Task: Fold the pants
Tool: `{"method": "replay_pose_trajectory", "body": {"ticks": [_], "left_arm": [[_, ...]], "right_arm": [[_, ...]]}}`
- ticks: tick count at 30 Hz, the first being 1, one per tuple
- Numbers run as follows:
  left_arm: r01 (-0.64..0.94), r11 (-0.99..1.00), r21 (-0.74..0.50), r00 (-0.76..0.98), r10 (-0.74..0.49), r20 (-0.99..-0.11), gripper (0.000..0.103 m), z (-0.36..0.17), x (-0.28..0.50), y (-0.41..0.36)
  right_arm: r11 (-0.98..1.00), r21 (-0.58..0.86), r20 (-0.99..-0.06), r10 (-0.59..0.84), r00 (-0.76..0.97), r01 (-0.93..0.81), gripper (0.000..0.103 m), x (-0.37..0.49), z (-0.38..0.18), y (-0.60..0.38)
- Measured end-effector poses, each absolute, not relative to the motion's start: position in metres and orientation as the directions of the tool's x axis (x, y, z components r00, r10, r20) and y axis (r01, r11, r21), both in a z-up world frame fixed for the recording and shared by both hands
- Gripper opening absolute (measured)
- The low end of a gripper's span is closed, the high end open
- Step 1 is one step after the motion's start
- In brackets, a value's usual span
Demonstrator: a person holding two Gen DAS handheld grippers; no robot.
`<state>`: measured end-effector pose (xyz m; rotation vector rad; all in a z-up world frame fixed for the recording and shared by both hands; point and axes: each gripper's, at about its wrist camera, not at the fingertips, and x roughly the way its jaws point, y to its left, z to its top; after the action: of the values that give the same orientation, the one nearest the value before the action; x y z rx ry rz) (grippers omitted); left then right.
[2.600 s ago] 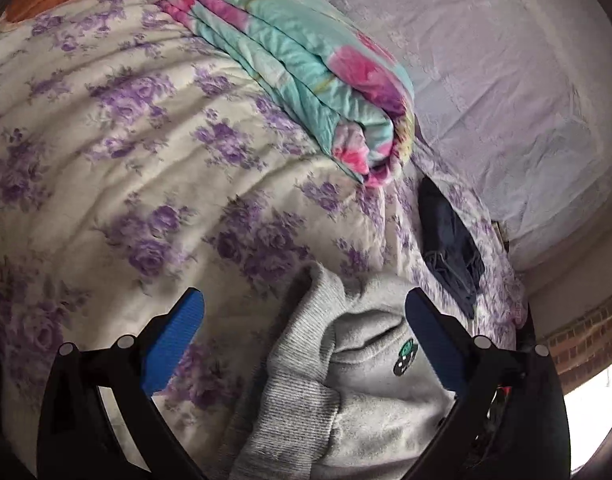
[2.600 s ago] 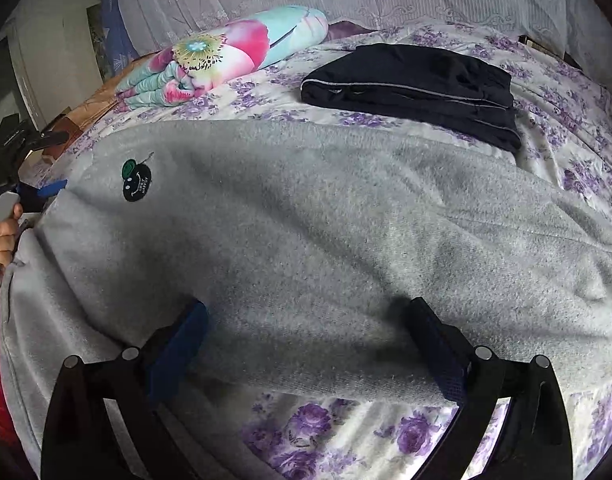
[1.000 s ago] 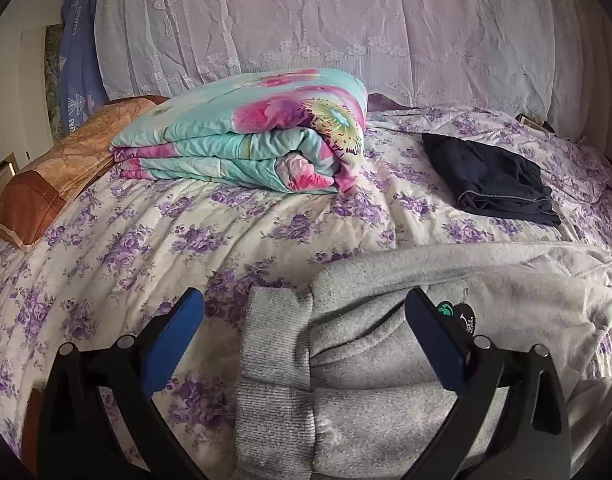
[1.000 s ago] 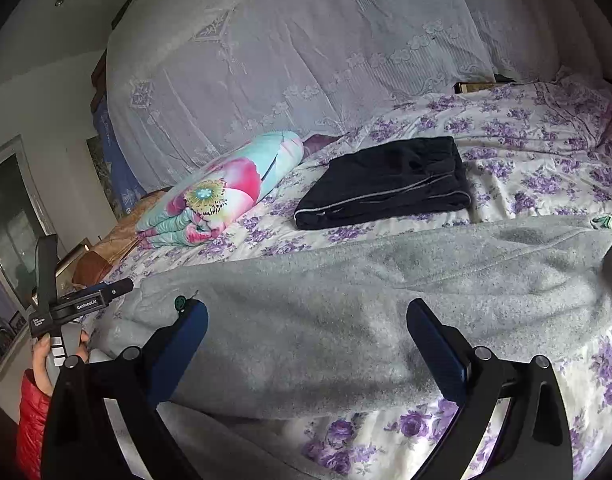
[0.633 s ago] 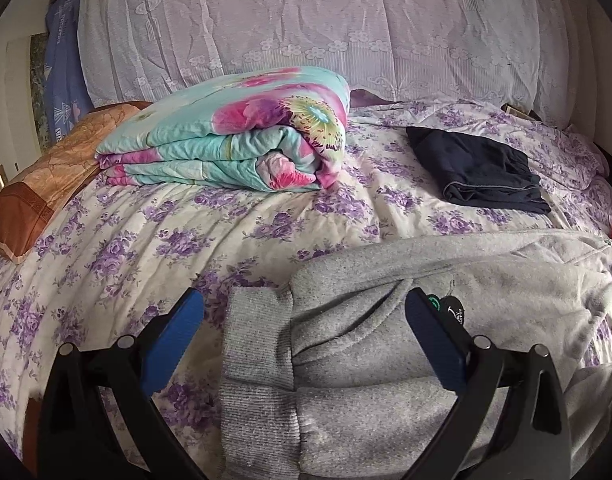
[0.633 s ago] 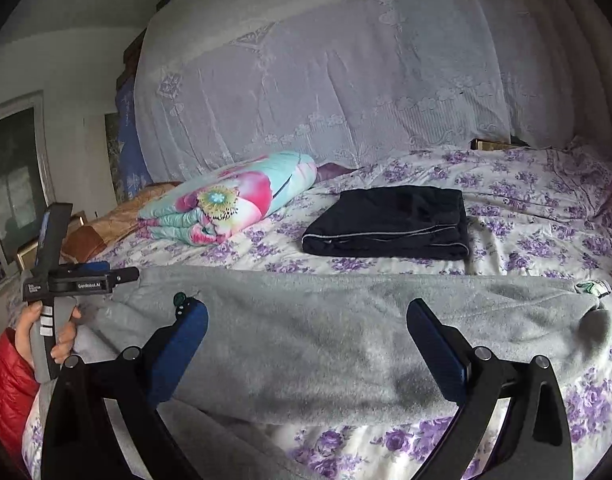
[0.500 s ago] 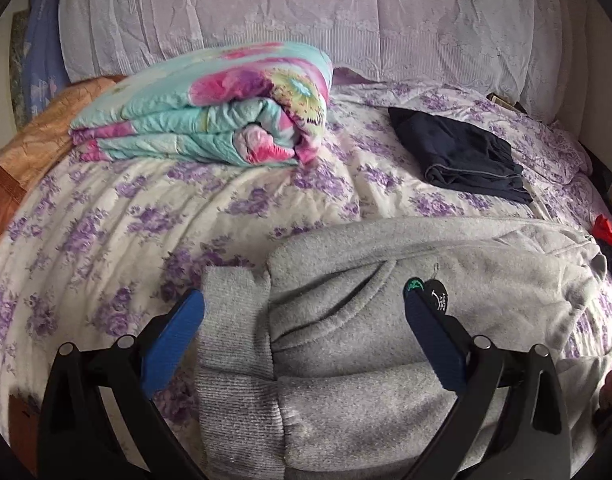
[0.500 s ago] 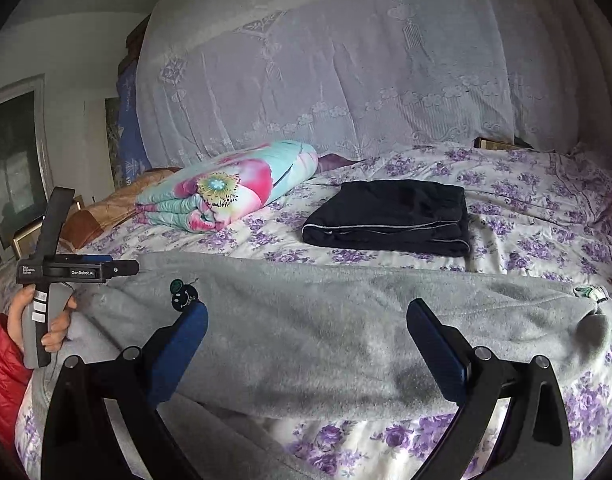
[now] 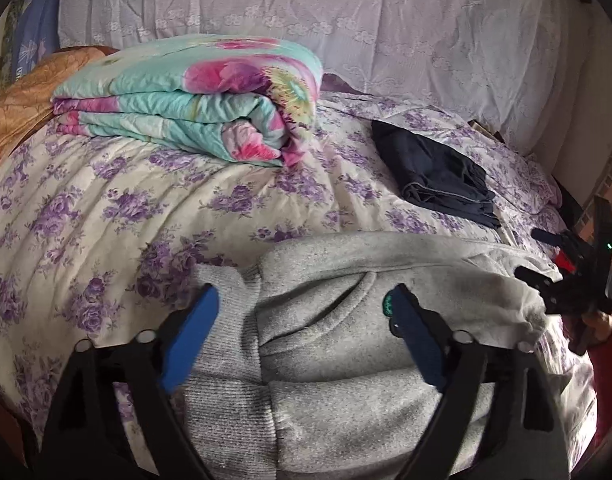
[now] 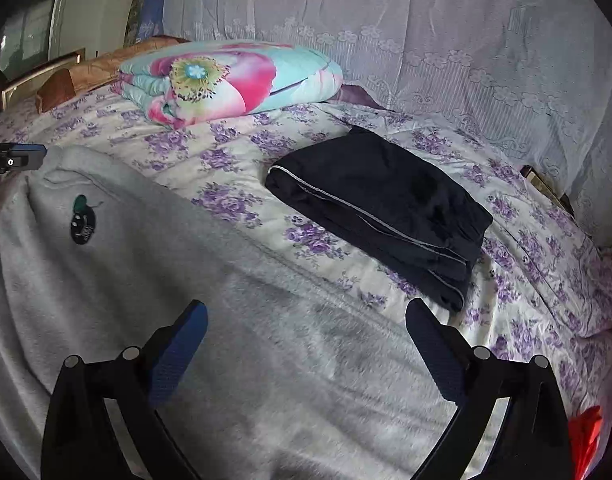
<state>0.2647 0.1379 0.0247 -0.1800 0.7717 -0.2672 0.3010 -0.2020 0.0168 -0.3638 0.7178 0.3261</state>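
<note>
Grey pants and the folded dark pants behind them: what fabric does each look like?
Grey pants: thick, matte, fuzzy fleece-like knit, with a ribbed band. Dark pants: thinner, smoother, probably synthetic, with crisp folds and pale piping; the fibre cannot be confirmed.

No text reads clearly — the grey pants' [image 10: 166,300] round patch [image 10: 82,229] is illegible.

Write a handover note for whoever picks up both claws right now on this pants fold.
Left claw: open, empty, over the ribbed waistband end of the grey pants.
Right claw: open, empty, above the leg section.
Grey pants lie lengthwise along the near side of the floral bedspread, apparently folded leg over leg.
Dark folded pants sit behind, beside the floral quilt.
Left: fold the grey pants across their length and set them down.
</note>
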Motion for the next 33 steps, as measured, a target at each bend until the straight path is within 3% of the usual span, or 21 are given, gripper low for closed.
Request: {"method": "replay_pose_trajectory", "body": {"ticks": [1, 3, 6, 11, 13, 15, 17, 18, 22, 26, 29, 33], "left_arm": [[0.178, 0.954, -0.243, 0.679, -0.298, -0.671, 0.072, 0.023, 0.266, 0.135], [0.194, 0.953, -0.231, 0.652, -0.302, -0.696, 0.067, 0.016, 0.271, 0.129], [0.208, 0.944, -0.257, 0.619, -0.331, -0.713, 0.064, 0.010, 0.277, 0.129], [0.204, 0.914, -0.350, 0.590, -0.401, -0.701, 0.064, 0.004, 0.283, 0.140], [0.202, 0.910, -0.361, 0.592, -0.407, -0.695, 0.062, 0.004, 0.282, 0.141], [0.196, 0.909, -0.369, 0.594, -0.409, -0.692, 0.051, 0.004, 0.282, 0.143], [0.195, 0.898, -0.393, 0.586, -0.429, -0.687, 0.025, 0.003, 0.284, 0.146], [0.191, 0.893, -0.407, 0.587, -0.436, -0.682, 0.020, 0.003, 0.284, 0.148], [0.207, 0.880, -0.427, 0.613, -0.457, -0.645, 0.007, 0.010, 0.280, 0.151], [0.225, 0.886, -0.405, 0.657, -0.445, -0.609, 0.007, 0.022, 0.270, 0.151], [0.225, 0.874, -0.430, 0.682, -0.456, -0.571, 0.007, 0.028, 0.264, 0.157], [0.224, 0.775, -0.590, 0.673, -0.562, -0.481, 0.007, 0.028, 0.255, 0.179]], "right_arm": [[0.885, -0.216, -0.691, 0.160, 0.705, -0.413, 0.097, 0.310, 0.014, -0.204], [0.872, -0.202, -0.714, 0.180, 0.676, -0.445, 0.078, 0.327, 0.007, -0.206], [0.845, -0.181, -0.762, 0.203, 0.614, -0.504, 0.058, 0.351, -0.009, -0.205], [0.801, -0.136, -0.788, 0.269, 0.554, -0.583, 0.057, 0.370, -0.029, -0.204], [0.808, -0.085, -0.781, 0.310, 0.543, -0.583, 0.050, 0.368, -0.032, -0.210], [0.806, -0.078, -0.778, 0.319, 0.542, -0.587, 0.034, 0.362, -0.032, -0.210], [0.796, -0.186, -0.765, 0.251, 0.593, -0.577, 0.017, 0.347, -0.030, -0.201], [0.788, -0.240, -0.756, 0.214, 0.618, -0.567, 0.013, 0.338, -0.028, -0.196], [0.786, -0.357, -0.698, 0.134, 0.704, -0.504, 0.008, 0.303, -0.006, -0.188], [0.825, -0.369, -0.631, 0.116, 0.767, -0.428, 0.007, 0.260, 0.036, -0.191], [0.800, -0.462, -0.563, 0.071, 0.824, -0.384, 0.007, 0.209, 0.060, -0.186], [0.810, -0.464, -0.528, 0.073, 0.846, -0.359, 0.007, 0.147, 0.079, -0.187]]}}
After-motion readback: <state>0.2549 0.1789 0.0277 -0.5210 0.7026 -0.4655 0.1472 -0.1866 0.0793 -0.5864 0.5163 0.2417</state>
